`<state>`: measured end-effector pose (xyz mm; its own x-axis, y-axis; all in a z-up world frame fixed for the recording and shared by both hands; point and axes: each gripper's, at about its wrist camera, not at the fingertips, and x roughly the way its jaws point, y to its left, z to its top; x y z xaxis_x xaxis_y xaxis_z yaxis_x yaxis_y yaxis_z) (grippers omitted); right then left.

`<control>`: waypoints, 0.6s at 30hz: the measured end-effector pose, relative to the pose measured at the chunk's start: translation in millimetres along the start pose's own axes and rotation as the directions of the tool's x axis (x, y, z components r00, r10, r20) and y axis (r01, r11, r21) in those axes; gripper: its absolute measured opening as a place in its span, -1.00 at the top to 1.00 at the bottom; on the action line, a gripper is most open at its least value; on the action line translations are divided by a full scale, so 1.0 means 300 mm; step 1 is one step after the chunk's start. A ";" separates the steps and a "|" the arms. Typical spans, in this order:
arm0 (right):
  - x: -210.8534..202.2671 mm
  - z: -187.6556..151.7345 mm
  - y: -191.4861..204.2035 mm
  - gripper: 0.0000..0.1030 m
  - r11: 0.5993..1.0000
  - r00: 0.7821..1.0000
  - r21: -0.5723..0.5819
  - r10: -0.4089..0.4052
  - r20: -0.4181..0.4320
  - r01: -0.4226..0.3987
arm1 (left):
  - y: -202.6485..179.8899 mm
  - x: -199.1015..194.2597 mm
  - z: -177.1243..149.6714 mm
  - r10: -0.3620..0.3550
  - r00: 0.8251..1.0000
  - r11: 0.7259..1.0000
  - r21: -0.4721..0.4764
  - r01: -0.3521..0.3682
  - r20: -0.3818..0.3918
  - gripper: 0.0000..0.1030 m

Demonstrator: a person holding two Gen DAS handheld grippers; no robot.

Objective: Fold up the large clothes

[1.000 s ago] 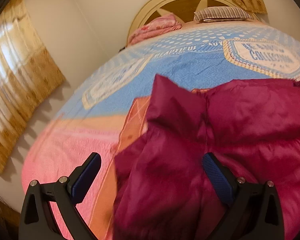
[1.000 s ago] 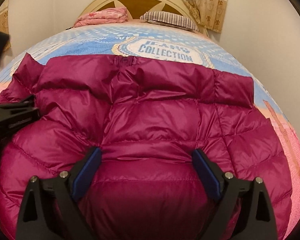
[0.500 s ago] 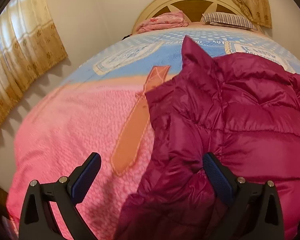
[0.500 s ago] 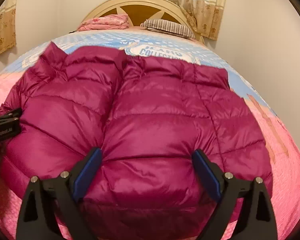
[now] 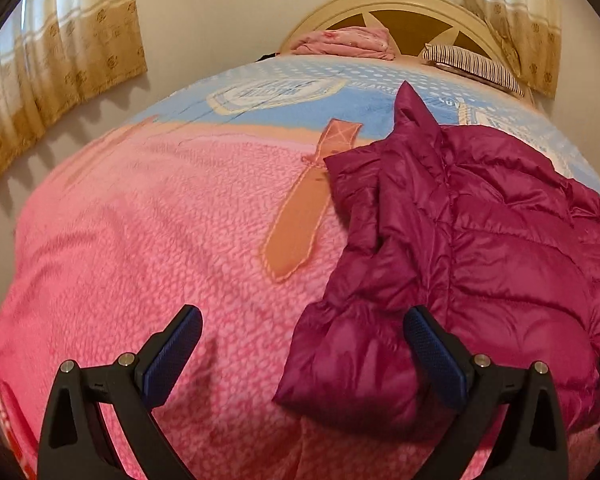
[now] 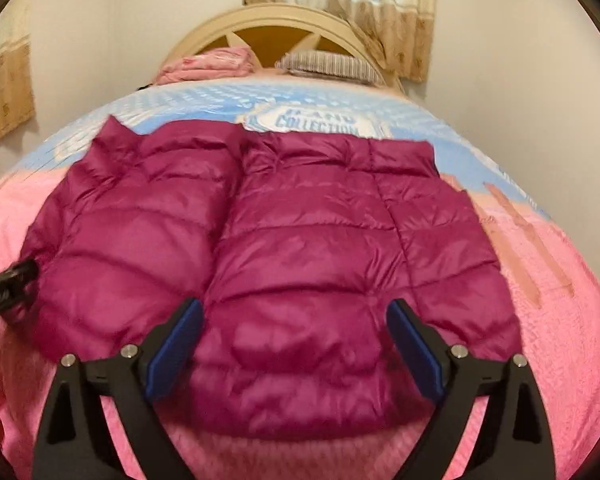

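Observation:
A magenta quilted puffer jacket (image 6: 284, 248) lies spread on the bed, its near hem toward me. In the left wrist view the jacket (image 5: 480, 248) fills the right side, with a sleeve end low between the fingers. My left gripper (image 5: 304, 344) is open and empty above the pink blanket at the jacket's left edge; its right finger overlaps the sleeve. My right gripper (image 6: 294, 344) is open and empty over the jacket's near hem. The left gripper's tip shows at the jacket's left edge in the right wrist view (image 6: 8, 284).
The bed is covered by a pink and blue blanket (image 5: 160, 220). A folded pink cloth (image 6: 208, 64) and a striped pillow (image 6: 328, 62) lie by the cream headboard (image 6: 276, 24). Curtains (image 5: 48, 64) hang on the left wall and behind the headboard.
Both grippers have drawn back toward the foot of the bed and risen. The jacket now lies flat and farther off in both views. Both stay open.

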<state>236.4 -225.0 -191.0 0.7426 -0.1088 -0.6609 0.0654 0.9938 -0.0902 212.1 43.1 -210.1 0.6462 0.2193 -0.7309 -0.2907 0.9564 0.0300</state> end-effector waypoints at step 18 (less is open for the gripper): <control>0.083 -0.085 0.040 -0.88 0.997 0.998 -0.055 -0.051 -0.033 0.049 | -0.111 0.021 -0.015 -0.249 0.968 0.961 0.112 0.252 -0.043 0.75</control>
<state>238.7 -216.3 -227.5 0.7161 -0.1598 -0.6795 0.0648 0.9845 -0.1632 222.7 11.9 -218.9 0.6674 -0.0341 -0.7439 -0.0373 0.9962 -0.0791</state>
